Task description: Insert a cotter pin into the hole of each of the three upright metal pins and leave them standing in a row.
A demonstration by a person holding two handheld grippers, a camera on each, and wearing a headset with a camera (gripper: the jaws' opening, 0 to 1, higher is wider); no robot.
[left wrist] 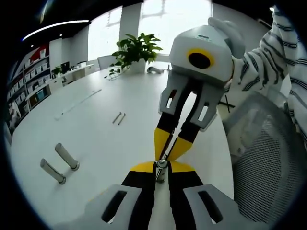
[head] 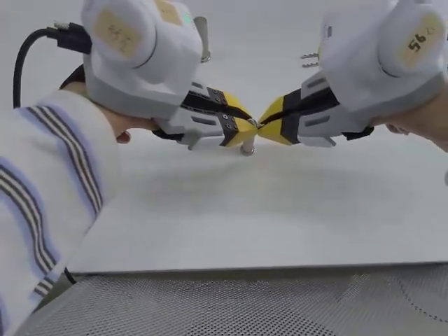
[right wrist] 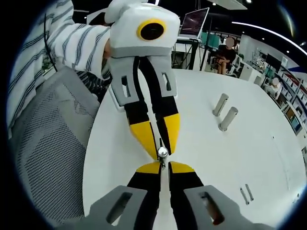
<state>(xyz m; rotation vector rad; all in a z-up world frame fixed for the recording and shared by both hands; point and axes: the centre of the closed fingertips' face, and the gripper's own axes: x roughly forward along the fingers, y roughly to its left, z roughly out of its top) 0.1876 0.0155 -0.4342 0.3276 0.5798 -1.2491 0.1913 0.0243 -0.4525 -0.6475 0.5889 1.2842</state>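
Left gripper (head: 246, 126) clamps an upright silver metal pin (left wrist: 161, 168); right gripper (head: 269, 127) pinches a thin cotter pin (head: 260, 125) (apparently first insertion; two bare pins (left wrist: 60, 171) remain).

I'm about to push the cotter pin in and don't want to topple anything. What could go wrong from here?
1. The left gripper and right gripper meet tip to tip at the metal pin; a sideways push could tilt it over.
2. Their fingers crowd the pin's top, hiding the hole, so an insertion may miss.
3. Other upright pins stand nearby; a swinging hand could knock them.
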